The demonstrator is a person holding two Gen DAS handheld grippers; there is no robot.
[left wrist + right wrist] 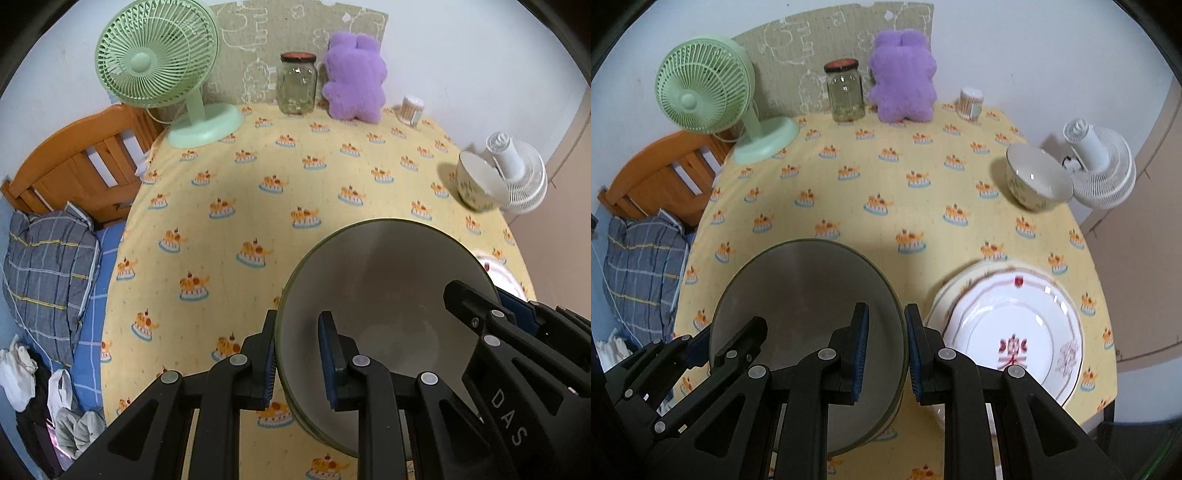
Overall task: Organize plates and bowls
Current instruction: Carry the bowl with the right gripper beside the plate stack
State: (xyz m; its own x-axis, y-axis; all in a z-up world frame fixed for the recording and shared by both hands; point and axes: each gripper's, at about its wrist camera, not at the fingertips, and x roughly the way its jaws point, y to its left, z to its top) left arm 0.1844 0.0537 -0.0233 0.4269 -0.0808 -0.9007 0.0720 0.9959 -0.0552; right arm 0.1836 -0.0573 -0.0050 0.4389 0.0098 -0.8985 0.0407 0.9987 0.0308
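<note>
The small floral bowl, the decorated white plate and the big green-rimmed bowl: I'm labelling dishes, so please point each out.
Small floral bowl (1036,177): right wrist view, inner wall.
Decorated white plate (1015,328): right wrist view, centre.
Big green-rimmed bowl (388,280): left wrist view, inside wall.

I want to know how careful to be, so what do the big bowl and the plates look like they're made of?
Big bowl: likely glazed ceramic, with a smooth matte-grey inside and thin dark-green rim; melamine is possible. Plates: glossy white porcelain by the look, with bright glare spots, printed red motifs and fine gilt lines.

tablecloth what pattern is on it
Yellow tablecloth with repeated orange cat-on-cake prints; clearest in the right wrist view.
</note>
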